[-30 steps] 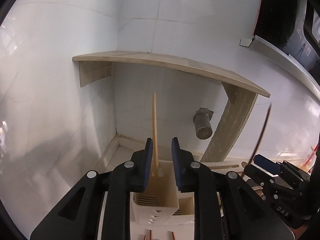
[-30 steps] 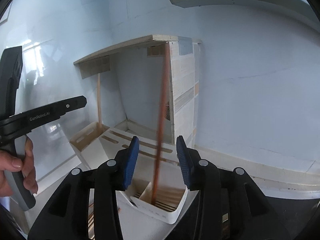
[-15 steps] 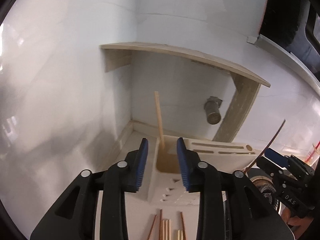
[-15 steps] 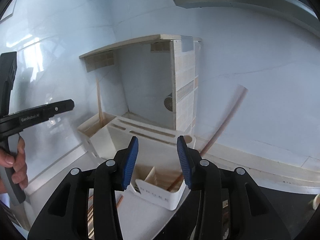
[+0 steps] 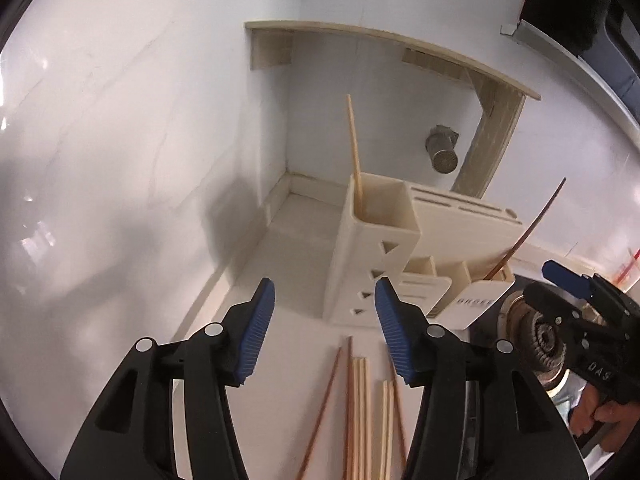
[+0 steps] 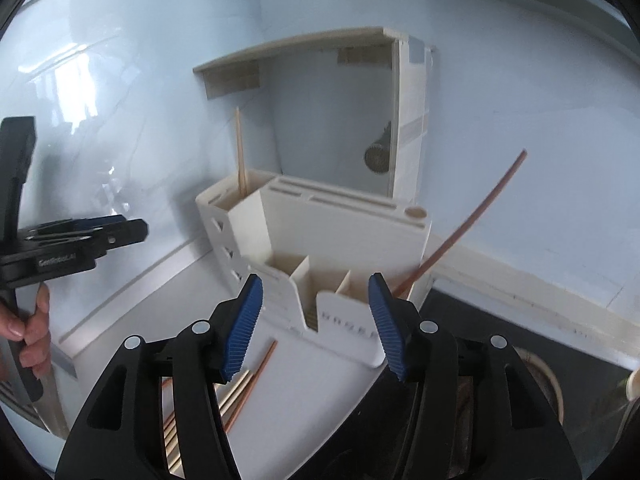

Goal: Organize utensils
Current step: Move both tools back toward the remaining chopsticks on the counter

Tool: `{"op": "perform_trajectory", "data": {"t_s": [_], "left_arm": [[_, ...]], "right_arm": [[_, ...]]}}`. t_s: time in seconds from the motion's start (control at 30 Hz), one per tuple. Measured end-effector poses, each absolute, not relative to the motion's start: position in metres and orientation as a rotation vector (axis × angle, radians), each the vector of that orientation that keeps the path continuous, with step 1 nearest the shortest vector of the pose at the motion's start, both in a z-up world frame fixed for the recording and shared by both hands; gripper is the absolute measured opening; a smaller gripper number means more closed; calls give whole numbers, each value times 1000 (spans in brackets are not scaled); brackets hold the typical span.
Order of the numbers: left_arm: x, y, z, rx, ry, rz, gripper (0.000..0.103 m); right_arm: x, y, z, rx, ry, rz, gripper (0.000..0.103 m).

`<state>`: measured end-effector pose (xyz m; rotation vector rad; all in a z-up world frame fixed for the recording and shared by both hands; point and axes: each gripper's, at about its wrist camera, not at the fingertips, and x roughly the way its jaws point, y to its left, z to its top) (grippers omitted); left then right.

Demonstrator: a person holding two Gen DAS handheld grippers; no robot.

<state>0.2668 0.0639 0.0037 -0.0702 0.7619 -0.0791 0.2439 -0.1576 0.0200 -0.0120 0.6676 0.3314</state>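
Note:
A cream utensil organizer (image 5: 372, 256) (image 6: 340, 236) stands on the white counter in a corner. A pale wooden chopstick (image 5: 354, 152) (image 6: 241, 152) stands upright in its tall left compartment. A reddish-brown chopstick (image 5: 528, 232) (image 6: 464, 228) leans to the right out of its low front right compartment. Several loose chopsticks (image 5: 360, 412) (image 6: 240, 384) lie on the counter before the organizer. My left gripper (image 5: 324, 332) is open and empty, back from the organizer. My right gripper (image 6: 316, 320) is open and empty just before the low compartments.
A wooden shelf (image 5: 384, 40) (image 6: 296, 48) spans the corner above the organizer. A metal strainer-like fitting (image 5: 442, 152) hangs on the back wall. A gas burner (image 5: 536, 340) on a dark hob (image 6: 520, 344) lies at the right. White tiled walls close in left and behind.
Both grippers pulled back and away from the organizer and opened wider. The reddish chopstick, upright a second ago, tipped to the right in its compartment. The loose chopsticks came into view.

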Motion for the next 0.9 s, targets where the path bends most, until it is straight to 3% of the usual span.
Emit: {"op": "perform_trajectory", "data": {"t_s": [0.3, 0.9], "left_arm": [[257, 59, -6, -7, 856, -95, 54], [244, 61, -68, 57, 1137, -158, 54]], "right_arm": [[232, -142, 1, -4, 793, 343, 63], [230, -112, -52, -39, 1069, 362, 64]]}}
